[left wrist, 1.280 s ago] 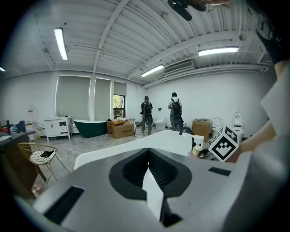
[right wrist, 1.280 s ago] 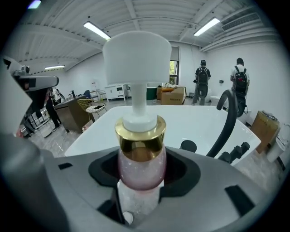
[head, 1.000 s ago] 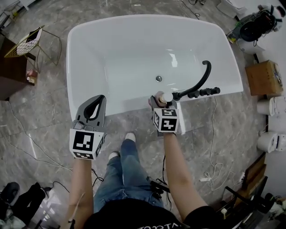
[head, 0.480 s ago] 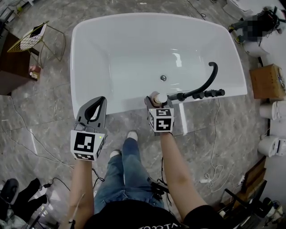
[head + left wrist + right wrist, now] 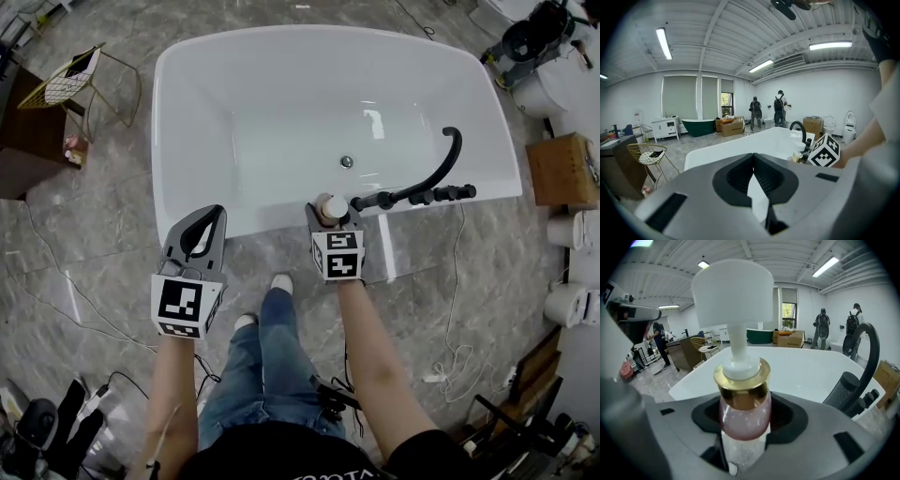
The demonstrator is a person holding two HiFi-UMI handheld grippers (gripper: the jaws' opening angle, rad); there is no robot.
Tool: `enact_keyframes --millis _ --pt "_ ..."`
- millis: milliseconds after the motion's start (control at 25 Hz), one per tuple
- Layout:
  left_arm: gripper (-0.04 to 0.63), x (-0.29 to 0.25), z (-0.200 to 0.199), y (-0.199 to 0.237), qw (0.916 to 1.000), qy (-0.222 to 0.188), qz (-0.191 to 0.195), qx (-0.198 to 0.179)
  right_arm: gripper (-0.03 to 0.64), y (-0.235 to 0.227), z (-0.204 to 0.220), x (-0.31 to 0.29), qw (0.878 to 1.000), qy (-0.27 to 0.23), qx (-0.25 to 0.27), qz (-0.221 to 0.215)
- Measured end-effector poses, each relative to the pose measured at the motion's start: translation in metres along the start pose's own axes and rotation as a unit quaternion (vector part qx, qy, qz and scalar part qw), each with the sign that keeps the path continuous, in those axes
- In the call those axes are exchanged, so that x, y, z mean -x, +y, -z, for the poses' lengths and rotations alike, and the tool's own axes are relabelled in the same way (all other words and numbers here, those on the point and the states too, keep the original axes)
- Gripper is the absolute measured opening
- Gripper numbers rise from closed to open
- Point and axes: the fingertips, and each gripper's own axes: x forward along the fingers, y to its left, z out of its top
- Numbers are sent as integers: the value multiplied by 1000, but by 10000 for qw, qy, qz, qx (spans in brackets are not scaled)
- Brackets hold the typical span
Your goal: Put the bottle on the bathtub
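The pump bottle (image 5: 743, 411) stands upright between the jaws of the right gripper (image 5: 332, 217). It has a pink, see-through body, a gold collar and a white pump head. The jaws clasp the body low down on both sides, so the claw is grasping the bottle. In the head view the bottle sits just below centre frame, over the near rim of the white bathtub (image 5: 187, 66). It is just left of the base of the black curved faucet (image 5: 439, 169). Whether its bottom touches the rim is hard to tell, since the gripper covers it.

The tub fills the upper middle of the frame, with its drain (image 5: 346, 161) near the faucet. The left gripper (image 5: 208, 216) is at lower left of the tub, over the grey marble floor (image 5: 94, 234) and close to the tub's outer wall. Its jaws are clenched tip to tip with nothing between them.

A gold wire chair (image 5: 73, 77) stands at the upper left and a cardboard box (image 5: 561, 169) at the right edge. The person's jeans (image 5: 253, 366) show at the bottom.
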Motion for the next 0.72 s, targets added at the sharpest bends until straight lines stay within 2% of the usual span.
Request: enact_keyframes --millis 200,280,360,440,720 --pt "12 1 1 -12 9998 -62 170 -99 232 -1 6 -5 9998 81 124 97" --pt "12 4 3 -14 9997 -54 221 -113 235 -2 9 -7 9998 181 10 122" --pt "12 9 4 -15 9997 -54 222 -127 290 -2 9 -5 9996 152 -163 160" --pt "12 13 3 -14 9997 -73 206 -135 315 -5 9 -1 9992 95 -299 235" --pt "12 33 -6 -19 9994 -227 241 -120 324 0 5 35 9976 -121 -587 350"
